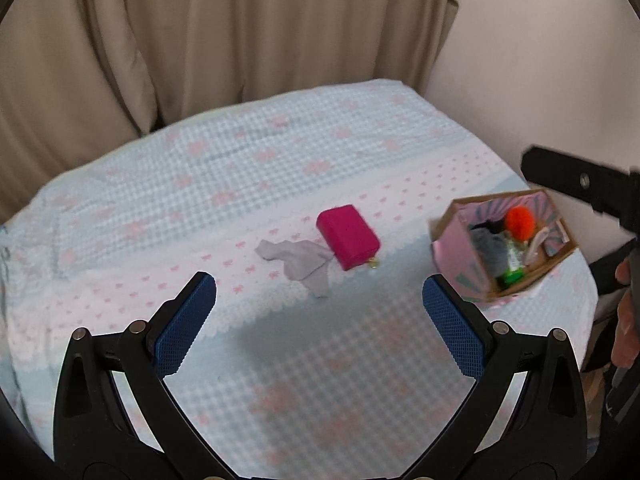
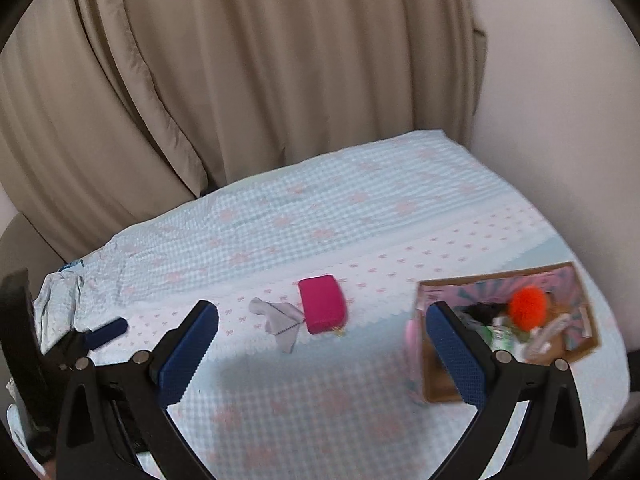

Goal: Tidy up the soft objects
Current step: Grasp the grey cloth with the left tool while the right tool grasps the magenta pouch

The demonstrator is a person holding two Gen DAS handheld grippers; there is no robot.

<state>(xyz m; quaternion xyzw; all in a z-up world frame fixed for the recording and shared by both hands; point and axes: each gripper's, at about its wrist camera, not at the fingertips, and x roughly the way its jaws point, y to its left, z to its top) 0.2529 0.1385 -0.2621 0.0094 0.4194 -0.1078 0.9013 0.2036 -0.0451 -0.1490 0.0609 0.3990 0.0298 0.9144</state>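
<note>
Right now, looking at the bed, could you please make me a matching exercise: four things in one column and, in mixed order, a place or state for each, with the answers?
Things:
1. pink pouch
2. grey cloth
3. orange pompom
4. left tongs

Places or states:
A. inside the cardboard box
B. open, holding nothing
C. crumpled on the bedspread, partly tucked under another item
D. lying on the bedspread, with a small gold charm at its near corner

Pairs: 1-D, 2-C, 3-A, 4-B
</note>
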